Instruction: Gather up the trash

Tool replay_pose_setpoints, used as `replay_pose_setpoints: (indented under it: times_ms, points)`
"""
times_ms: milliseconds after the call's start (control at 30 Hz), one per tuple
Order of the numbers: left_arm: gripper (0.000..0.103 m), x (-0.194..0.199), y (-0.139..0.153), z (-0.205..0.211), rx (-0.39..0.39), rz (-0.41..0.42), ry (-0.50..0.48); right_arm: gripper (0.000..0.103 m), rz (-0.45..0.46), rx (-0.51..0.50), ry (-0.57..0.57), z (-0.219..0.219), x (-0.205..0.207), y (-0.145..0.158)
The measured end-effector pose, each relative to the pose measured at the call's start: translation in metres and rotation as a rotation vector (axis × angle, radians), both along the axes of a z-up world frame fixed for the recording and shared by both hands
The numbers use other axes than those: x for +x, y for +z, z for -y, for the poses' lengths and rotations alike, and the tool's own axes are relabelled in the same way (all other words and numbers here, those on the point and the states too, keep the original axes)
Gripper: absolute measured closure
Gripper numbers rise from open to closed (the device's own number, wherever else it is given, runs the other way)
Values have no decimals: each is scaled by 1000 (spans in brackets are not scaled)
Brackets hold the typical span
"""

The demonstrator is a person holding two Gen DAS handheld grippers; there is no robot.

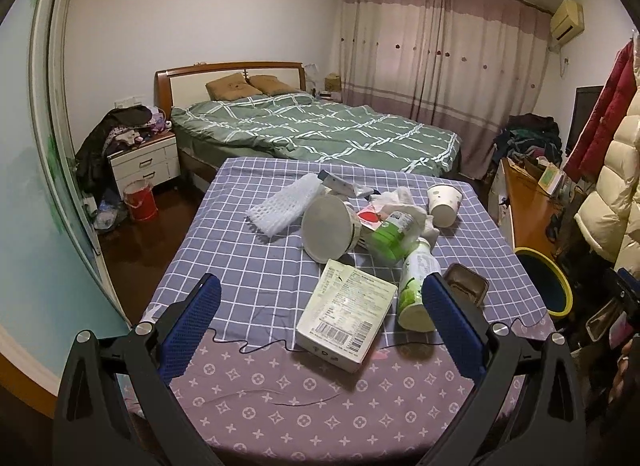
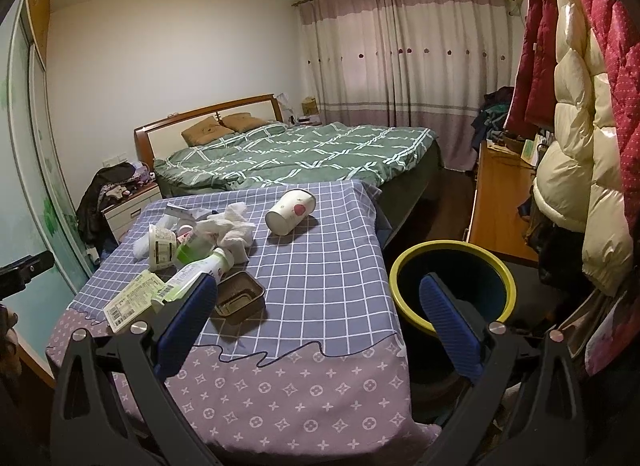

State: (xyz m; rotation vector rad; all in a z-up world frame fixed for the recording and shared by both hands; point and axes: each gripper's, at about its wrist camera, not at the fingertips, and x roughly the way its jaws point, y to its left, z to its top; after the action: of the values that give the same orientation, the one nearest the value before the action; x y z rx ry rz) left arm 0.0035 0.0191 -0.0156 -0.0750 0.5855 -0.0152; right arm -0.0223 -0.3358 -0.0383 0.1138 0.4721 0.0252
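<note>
Checked tablecloth [image 1: 248, 266] strewn with trash — left tongs [image 1: 320, 298] and right tongs [image 2: 318, 294] apart, empty

Both wrist views look forward over the near end of the checked purple cloth-covered table [image 1: 256, 262] toward the green-quilted bed [image 2: 304, 153]; the right view sits further right, above the yellow-rimmed dark bin [image 2: 452, 254]

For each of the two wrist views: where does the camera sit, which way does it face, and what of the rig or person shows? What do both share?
Left wrist: behind the open left hand-held gripper, facing the trash pile, carton nearest, bed beyond.
Right wrist: behind the open right hand-held gripper, over the table's right corner, facing the bin; nothing of the person clearly shows.
Shared: table, paper cup, bottle, foil tray, bin, bed.
</note>
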Motion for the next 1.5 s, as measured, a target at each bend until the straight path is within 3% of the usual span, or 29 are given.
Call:
replay_pose_setpoints:
  times_ms: [1200, 1500]
  points:
    - [4, 6, 2, 8, -17, -18, -37, 6, -10, 10, -20, 6, 5, -4]
    - [4, 15, 3, 16, 59, -10, 10, 6, -9, 25, -31, 6, 7, -6]
